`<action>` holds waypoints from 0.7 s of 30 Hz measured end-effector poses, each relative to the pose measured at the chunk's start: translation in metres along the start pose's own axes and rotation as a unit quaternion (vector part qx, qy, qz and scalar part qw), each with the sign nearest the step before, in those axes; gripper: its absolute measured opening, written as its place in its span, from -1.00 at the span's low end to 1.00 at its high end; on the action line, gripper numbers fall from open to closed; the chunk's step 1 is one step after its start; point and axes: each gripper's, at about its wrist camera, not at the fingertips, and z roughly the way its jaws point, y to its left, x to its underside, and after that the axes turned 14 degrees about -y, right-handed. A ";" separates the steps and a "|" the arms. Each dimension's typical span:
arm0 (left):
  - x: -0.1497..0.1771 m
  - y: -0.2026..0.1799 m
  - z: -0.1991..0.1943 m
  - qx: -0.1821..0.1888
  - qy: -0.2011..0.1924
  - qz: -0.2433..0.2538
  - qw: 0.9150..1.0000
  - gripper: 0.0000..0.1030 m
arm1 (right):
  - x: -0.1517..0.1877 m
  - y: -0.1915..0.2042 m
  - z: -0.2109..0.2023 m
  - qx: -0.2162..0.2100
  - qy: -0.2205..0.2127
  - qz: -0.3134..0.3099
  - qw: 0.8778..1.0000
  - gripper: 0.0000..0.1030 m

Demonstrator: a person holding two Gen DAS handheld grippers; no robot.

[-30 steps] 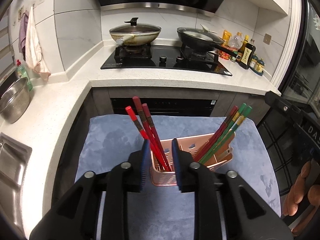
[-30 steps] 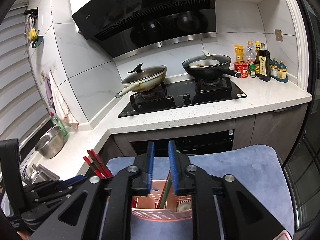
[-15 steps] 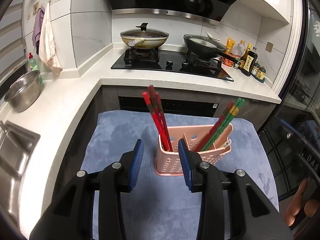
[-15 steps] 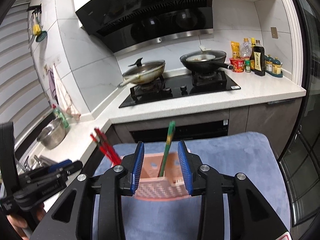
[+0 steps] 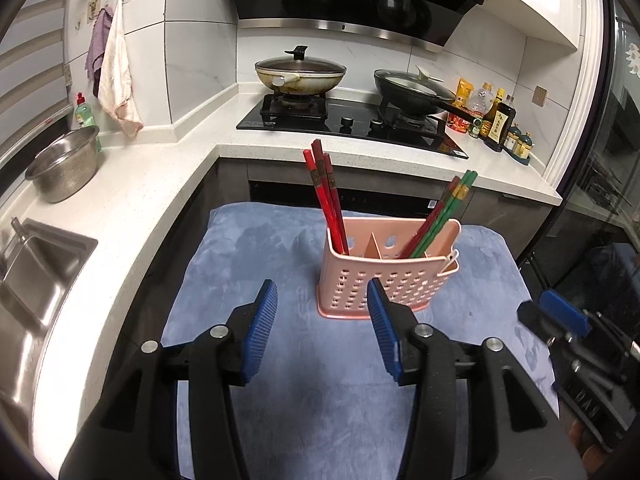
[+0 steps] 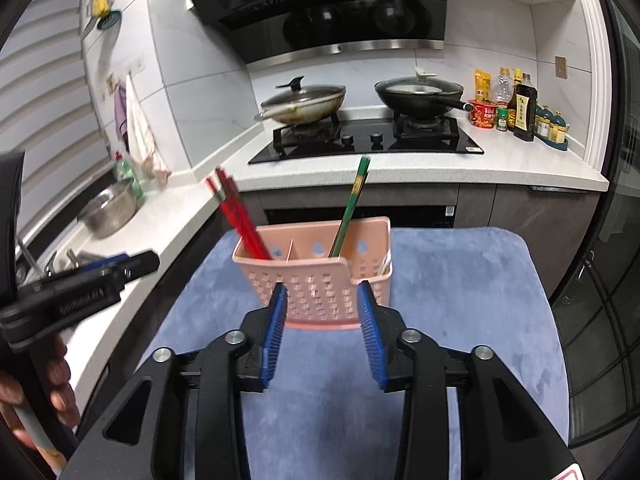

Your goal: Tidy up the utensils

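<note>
A pink perforated utensil holder (image 5: 390, 276) (image 6: 320, 280) stands on a blue mat (image 5: 280, 360) (image 6: 460, 300). Red chopsticks (image 5: 326, 200) (image 6: 236, 212) lean in its left compartment. Green chopsticks (image 5: 448, 212) (image 6: 352, 204) lean in the right one, with a red one among them in the left wrist view. My left gripper (image 5: 322, 296) hovers in front of the holder, its jaws opening with nothing between them. My right gripper (image 6: 322, 294) is also pulled back from the holder, jaws opening and empty; it shows as well at the right edge of the left wrist view (image 5: 560, 316).
White counter (image 5: 120, 208) wraps around the left with a steel sink (image 5: 36, 264) and a metal colander (image 5: 66, 164). Behind are a black hob (image 5: 348, 124) with two lidded pans (image 5: 300, 74) and sauce bottles (image 5: 496, 120). A hand (image 6: 36, 392) holds the left gripper's body.
Both grippers have backed away from the holder and opened wider. The red and green chopsticks they were around now stand free in the holder.
</note>
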 end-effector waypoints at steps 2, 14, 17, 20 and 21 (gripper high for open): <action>0.004 0.000 -0.005 -0.004 -0.001 0.000 1.000 -0.13 | 0.006 0.001 -0.004 -0.001 0.006 0.001 1.000 -0.17; 0.028 -0.001 -0.021 -0.018 0.005 0.004 1.000 0.08 | 0.035 0.012 -0.019 -0.002 0.033 -0.012 0.999 0.06; 0.035 -0.001 -0.023 -0.023 0.008 0.004 1.000 0.14 | 0.040 0.013 -0.022 -0.002 0.039 -0.008 0.999 0.10; 0.041 0.000 -0.025 -0.031 0.010 0.006 0.999 0.26 | 0.044 0.014 -0.025 0.003 0.040 -0.014 0.999 0.22; 0.043 0.000 -0.026 -0.035 0.009 0.007 0.999 0.31 | 0.045 0.015 -0.026 0.005 0.040 -0.018 0.999 0.29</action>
